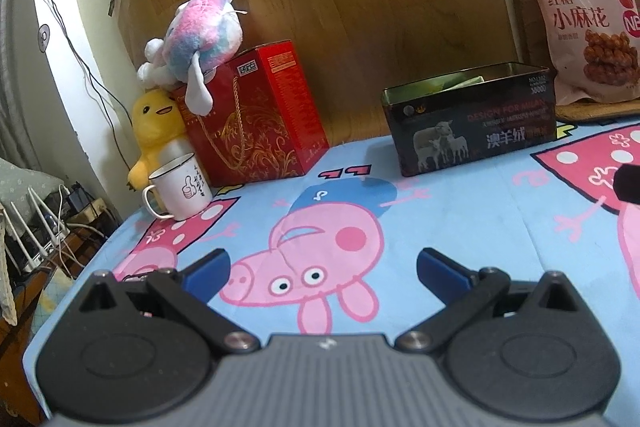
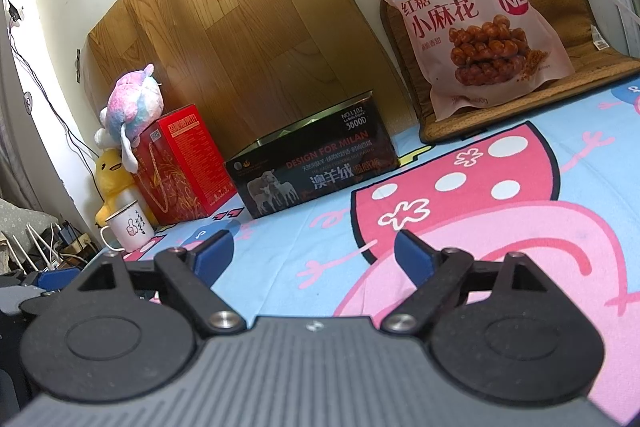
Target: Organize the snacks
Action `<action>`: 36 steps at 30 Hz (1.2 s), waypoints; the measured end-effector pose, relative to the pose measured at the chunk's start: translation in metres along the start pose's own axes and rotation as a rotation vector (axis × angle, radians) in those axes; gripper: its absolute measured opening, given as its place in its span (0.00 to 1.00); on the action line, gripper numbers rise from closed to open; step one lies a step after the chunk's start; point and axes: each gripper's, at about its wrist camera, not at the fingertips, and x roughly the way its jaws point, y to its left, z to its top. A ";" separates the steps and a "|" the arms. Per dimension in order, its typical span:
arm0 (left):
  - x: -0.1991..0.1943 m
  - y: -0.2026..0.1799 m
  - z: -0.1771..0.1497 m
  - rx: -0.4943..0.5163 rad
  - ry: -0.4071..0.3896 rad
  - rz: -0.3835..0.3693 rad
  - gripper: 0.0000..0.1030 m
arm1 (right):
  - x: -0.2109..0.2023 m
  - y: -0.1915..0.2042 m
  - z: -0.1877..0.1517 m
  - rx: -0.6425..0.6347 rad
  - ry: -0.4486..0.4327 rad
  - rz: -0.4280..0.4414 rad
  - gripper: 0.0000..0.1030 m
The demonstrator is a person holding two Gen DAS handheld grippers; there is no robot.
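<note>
In the left wrist view, the left gripper (image 1: 323,267) sits at the bottom centre with its blue-padded jaws spread wide and nothing between them, over the light-blue cartoon-pig cloth (image 1: 460,227). The open black rectangular tin with sheep printed on its side (image 1: 472,135) stands right of centre; the pink plastic bag of fried dough twists (image 1: 580,27) leans at the upper right. In the right wrist view, the right gripper (image 2: 314,253) is likewise wide and empty at the bottom centre. A tall red gift box (image 2: 180,171) stands left of the tin, with a white enamel mug (image 2: 128,231) near it
</note>
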 end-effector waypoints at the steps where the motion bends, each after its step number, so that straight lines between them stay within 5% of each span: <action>1: 0.000 0.000 0.000 0.001 0.000 0.001 1.00 | 0.000 0.000 0.000 0.000 0.000 0.000 0.87; 36: 0.014 -0.011 -0.008 0.028 0.110 -0.077 1.00 | 0.000 0.001 -0.001 0.001 -0.001 0.001 0.87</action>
